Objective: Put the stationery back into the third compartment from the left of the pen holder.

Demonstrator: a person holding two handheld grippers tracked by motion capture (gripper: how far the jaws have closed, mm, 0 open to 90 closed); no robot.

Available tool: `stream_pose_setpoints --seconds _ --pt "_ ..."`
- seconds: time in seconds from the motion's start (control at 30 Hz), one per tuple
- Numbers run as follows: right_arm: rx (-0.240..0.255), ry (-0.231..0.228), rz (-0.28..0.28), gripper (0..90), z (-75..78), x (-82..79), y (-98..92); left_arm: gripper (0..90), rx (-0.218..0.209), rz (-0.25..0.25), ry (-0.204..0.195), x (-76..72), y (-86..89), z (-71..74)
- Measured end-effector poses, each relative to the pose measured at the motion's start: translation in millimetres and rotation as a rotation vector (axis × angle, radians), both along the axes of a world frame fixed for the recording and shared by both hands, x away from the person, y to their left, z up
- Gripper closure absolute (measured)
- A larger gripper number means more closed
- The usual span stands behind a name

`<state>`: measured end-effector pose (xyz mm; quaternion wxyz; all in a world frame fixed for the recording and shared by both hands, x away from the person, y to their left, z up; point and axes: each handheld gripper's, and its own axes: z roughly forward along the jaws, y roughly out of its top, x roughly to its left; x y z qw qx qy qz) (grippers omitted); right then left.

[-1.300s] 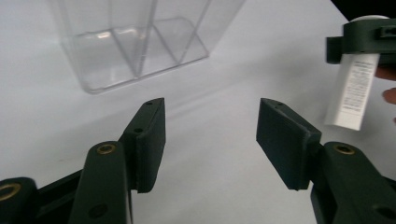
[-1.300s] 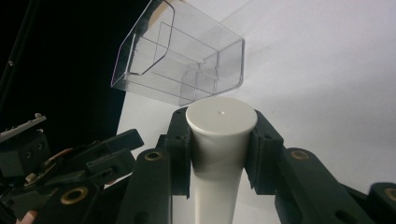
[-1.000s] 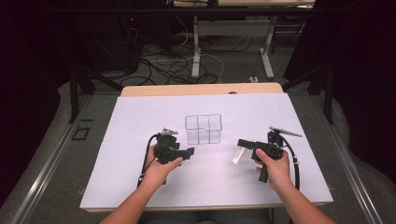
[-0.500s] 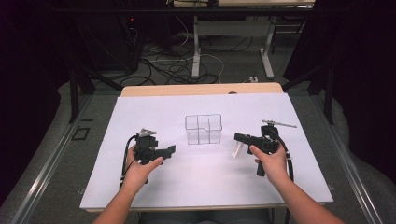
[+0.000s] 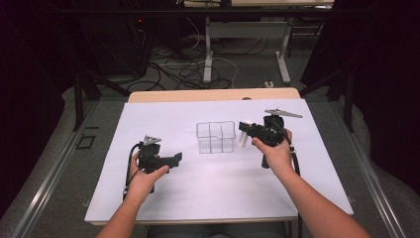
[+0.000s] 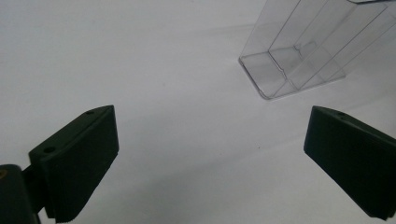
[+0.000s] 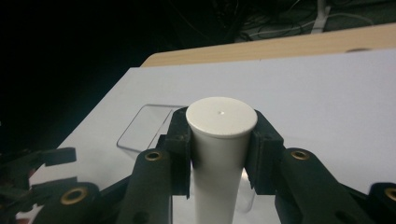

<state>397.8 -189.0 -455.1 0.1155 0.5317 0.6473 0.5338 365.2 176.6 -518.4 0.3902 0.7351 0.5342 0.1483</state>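
Observation:
A clear plastic box with dividers (image 5: 215,137) stands in the middle of the white table top, and in the left gripper view it (image 6: 299,51) lies ahead to the upper right. My left gripper (image 5: 176,158) rests to its left and nearer me; its jaws have just been opening and stand wide apart (image 6: 210,121) with nothing between them. My right gripper (image 5: 244,130) hovers by the box's right side, shut on a white capped tube (image 5: 242,141). In the right gripper view the tube (image 7: 222,116) stands upright between the pads, the box (image 7: 147,123) behind it.
A white sheet (image 5: 223,193) covers the table, with a strip of wood (image 5: 213,95) bare at the far edge. Cables and table legs (image 5: 208,59) lie on the floor beyond. The other hand's gripper (image 7: 37,172) shows at the right gripper view's lower left.
My left gripper has moved left, away from the box, and its jaws have opened. My right gripper has risen and moved toward the box, still holding the white tube.

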Motion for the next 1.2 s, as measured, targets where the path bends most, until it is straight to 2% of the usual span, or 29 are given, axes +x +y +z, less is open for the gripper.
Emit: stream_pose_setpoints --seconds 0.17,0.33,0.43,0.8,0.9,1.2 --pt "-0.040 -0.058 -0.010 66.1 5.6 11.4 8.6 0.1 0.020 -0.001 -0.010 0.1 3.0 -1.5" --pt "-0.068 -0.099 -0.020 66.1 8.7 19.1 20.6 0.2 -0.018 0.023 0.003 1.4 5.9 -4.0" --pt "-0.083 -0.115 -0.024 66.1 7.9 22.3 27.7 0.2 -0.016 0.039 0.010 2.0 6.7 -5.6" --pt "-0.126 -0.137 -0.035 66.1 -3.3 31.9 49.4 0.4 0.008 0.015 0.028 3.1 6.1 -10.1" --pt "-0.151 -0.137 -0.028 66.1 -8.0 33.7 53.6 0.4 0.027 0.008 0.030 3.1 5.6 -11.5" --pt "-0.214 -0.147 -0.018 66.1 -20.8 35.7 64.1 0.4 0.044 -0.008 0.031 3.3 4.1 -13.7"
